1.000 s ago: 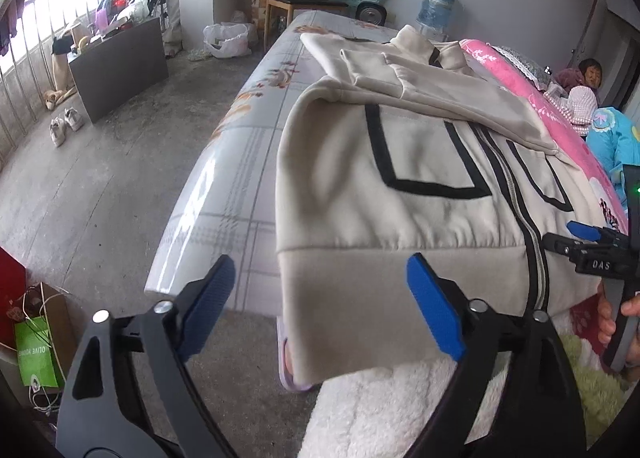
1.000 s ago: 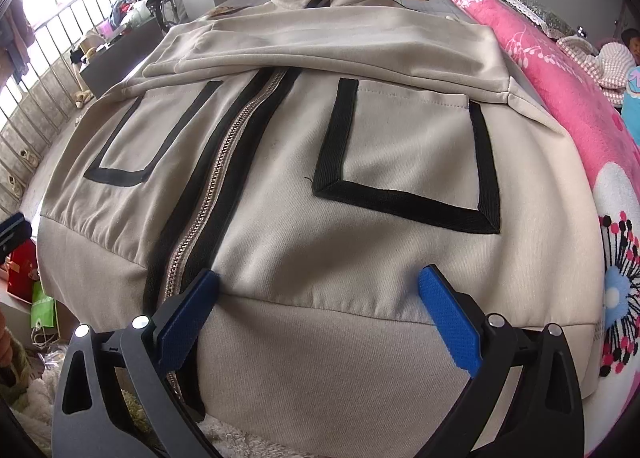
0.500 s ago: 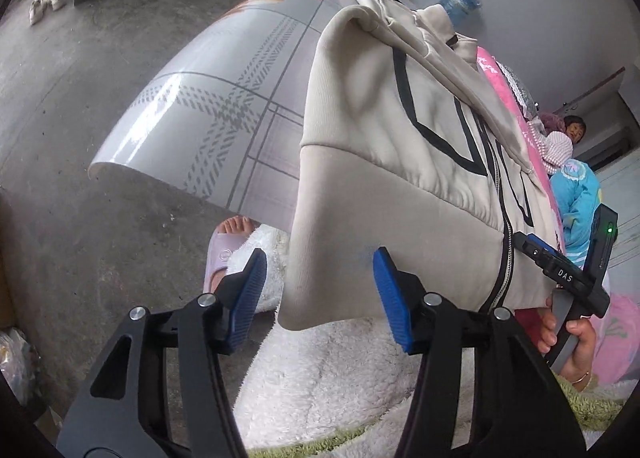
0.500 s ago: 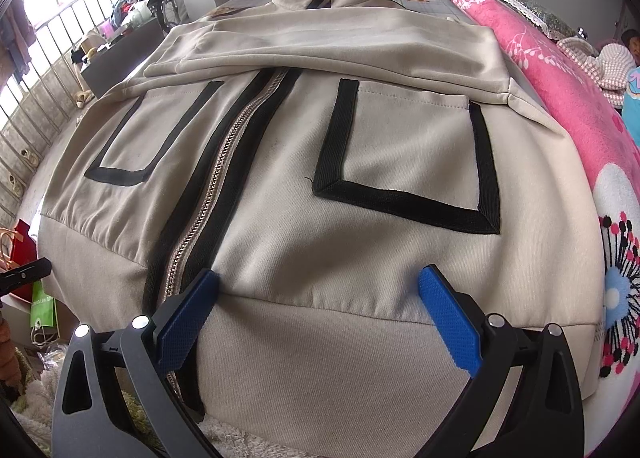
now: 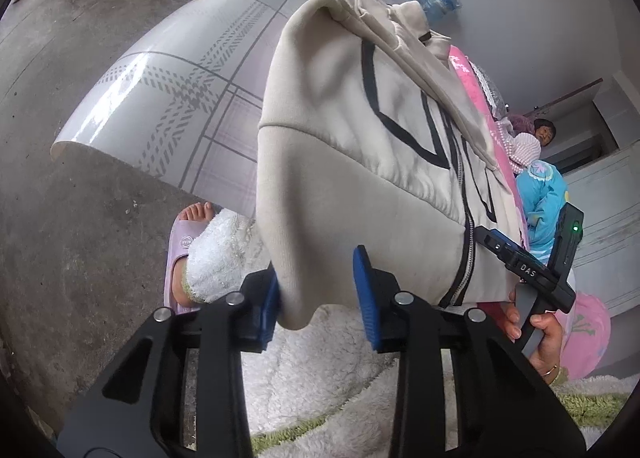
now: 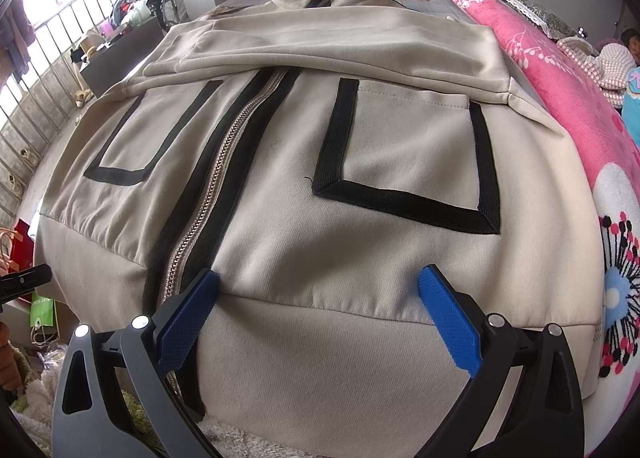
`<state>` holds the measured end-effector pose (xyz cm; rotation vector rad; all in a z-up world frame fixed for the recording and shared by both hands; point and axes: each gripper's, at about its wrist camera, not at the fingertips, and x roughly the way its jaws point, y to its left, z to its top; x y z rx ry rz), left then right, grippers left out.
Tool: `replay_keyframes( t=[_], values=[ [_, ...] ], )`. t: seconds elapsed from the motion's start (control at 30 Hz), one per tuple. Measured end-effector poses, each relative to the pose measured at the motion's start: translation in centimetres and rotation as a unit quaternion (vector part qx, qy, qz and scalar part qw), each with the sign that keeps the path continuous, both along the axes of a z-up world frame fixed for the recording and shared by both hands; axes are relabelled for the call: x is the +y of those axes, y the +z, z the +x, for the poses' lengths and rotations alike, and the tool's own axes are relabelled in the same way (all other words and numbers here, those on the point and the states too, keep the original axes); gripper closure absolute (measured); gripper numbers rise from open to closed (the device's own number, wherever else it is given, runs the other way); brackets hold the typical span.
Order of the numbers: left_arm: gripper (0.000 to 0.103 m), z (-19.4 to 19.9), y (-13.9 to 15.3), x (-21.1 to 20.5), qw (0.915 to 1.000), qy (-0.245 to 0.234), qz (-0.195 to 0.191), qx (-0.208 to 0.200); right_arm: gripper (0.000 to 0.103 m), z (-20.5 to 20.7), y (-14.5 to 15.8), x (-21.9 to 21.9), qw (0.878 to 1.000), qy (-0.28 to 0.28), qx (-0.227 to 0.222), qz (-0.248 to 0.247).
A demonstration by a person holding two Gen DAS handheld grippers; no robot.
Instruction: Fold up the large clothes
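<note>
Left tool (image 5: pixel 316 298) closing around the jacket (image 6: pixel 320 178) hem corner overhanging the bed (image 5: pixel 168 98) edge; right tool (image 6: pixel 320 294) open over the hem.

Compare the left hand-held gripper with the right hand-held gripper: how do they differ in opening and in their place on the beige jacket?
The left hand-held gripper is narrow, jaws closing around the jacket's hanging hem corner; the right hand-held gripper stands wide open. The left works at the hem's outer corner; the right sits over the hem beside the zipper, gripping nothing. Both have blue pads on black frames.
</note>
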<state>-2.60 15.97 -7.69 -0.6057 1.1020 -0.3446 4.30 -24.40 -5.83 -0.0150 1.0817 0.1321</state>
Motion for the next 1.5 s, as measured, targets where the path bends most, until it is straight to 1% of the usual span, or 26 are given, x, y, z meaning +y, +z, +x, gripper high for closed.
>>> replay_keyframes(
  t=[0.1,0.17,0.23,0.33,0.37,0.43,0.47,0.5,0.57,0.67,0.77,0.8,0.87,0.97,1.03,1.1,1.2,1.27,1.3,1.37,1.4,1.43,1.47,1.5],
  values=[
    [0.079,-0.5,1.1,0.0,0.9999,-0.004,0.000,-0.010,0.006,-0.1,-0.1,0.0,1.000,0.000,-0.003,0.001],
    [0.090,-0.7,1.8,-0.4,0.9996,-0.008,0.024,-0.013,0.006,-0.1,-0.1,0.0,1.000,-0.002,-0.004,0.002],
    [0.093,-1.0,2.7,-0.8,0.9984,-0.018,0.047,-0.026,0.006,-0.1,-0.1,-0.1,1.000,-0.002,-0.004,0.003],
    [0.096,-1.1,4.3,-1.5,0.9964,-0.035,0.056,-0.053,0.006,-0.1,-0.1,-0.1,1.000,0.000,-0.005,0.004],
    [0.097,-1.1,4.9,-1.8,0.9954,-0.041,0.059,-0.063,0.005,-0.1,-0.1,-0.1,1.000,0.001,-0.005,0.004],
    [0.097,-1.1,5.9,-2.5,0.9925,-0.045,0.080,-0.081,0.005,-0.1,-0.1,-0.2,1.000,0.005,-0.005,0.003],
    [0.097,-1.0,6.2,-2.8,0.9908,-0.048,0.093,-0.086,0.005,-0.1,-0.1,-0.2,1.000,0.007,-0.005,0.004],
    [0.097,-0.7,6.5,-3.4,0.9874,-0.052,0.119,-0.091,0.005,-0.1,-0.1,-0.2,1.000,0.011,-0.003,0.004],
    [0.098,-0.3,6.8,-4.5,0.9818,-0.058,0.154,-0.095,0.005,0.0,0.1,-0.4,1.000,0.018,0.007,0.008],
    [0.098,0.3,6.9,-6.1,0.9730,-0.066,0.201,-0.094,0.006,-0.5,1.0,-1.4,1.000,0.009,0.013,0.014],
    [0.098,0.3,7.0,-6.9,0.9652,-0.073,0.232,-0.097,0.006,-2.1,2.4,-3.2,1.000,0.000,0.007,0.021],
    [0.098,0.1,7.0,-7.0,0.9629,-0.074,0.240,-0.098,0.006,-2.8,2.8,-3.9,1.000,-0.007,0.006,0.016],
    [0.098,0.1,6.8,-7.2,0.9613,-0.075,0.247,-0.097,0.006,-4.1,3.4,-5.3,1.000,-0.021,0.010,0.006],
    [0.098,0.1,6.6,-7.0,0.9616,-0.075,0.247,-0.092,0.006,-6.0,4.1,-7.5,0.998,-0.051,0.024,-0.001],
    [0.098,0.1,6.6,-6.8,0.9615,-0.075,0.248,-0.090,0.006,-7.0,4.3,-8.6,0.997,-0.067,0.033,0.005],
    [0.098,0.1,6.5,-6.8,0.9613,-0.076,0.249,-0.089,0.010,-7.8,4.0,-9.5,0.996,-0.079,0.045,0.011],
    [0.098,0.1,6.2,-6.9,0.9601,-0.077,0.254,-0.088,0.015,-8.5,3.2,-10.6,0.993,-0.102,0.063,0.005],
    [0.098,-0.1,6.2,-6.9,0.9593,-0.077,0.257,-0.089,0.021,-8.7,2.9,-11.5,0.990,-0.122,0.068,0.016],
    [0.098,-0.2,6.2,-6.9,0.9595,-0.076,0.256,-0.090,0.023,-8.7,2.8,-12.1,0.989,-0.131,0.067,0.027],
    [0.098,-0.2,6.1,-6.8,0.9598,-0.073,0.255,-0.091,0.033,-8.6,2.4,-12.9,0.987,-0.143,0.065,0.045],
    [0.098,-0.2,6.1,-6.8,0.9598,-0.072,0.255,-0.091,0.037,-8.6,2.2,-13.2,0.985,-0.148,0.067,0.053],
    [0.098,-0.3,6.1,-6.8,0.9597,-0.071,0.256,-0.091,0.046,-8.5,1.7,-13.5,0.983,-0.154,0.074,0.062],
    [0.098,-0.4,6.1,-6.8,0.9593,-0.070,0.257,-0.092,0.059,-8.4,1.3,-13.7,0.981,-0.159,0.082,0.072],
    [0.098,-0.5,6.2,-6.8,0.9589,-0.069,0.259,-0.094,0.065,-8.5,1.0,-13.9,0.979,-0.164,0.088,0.079]
  ],
)
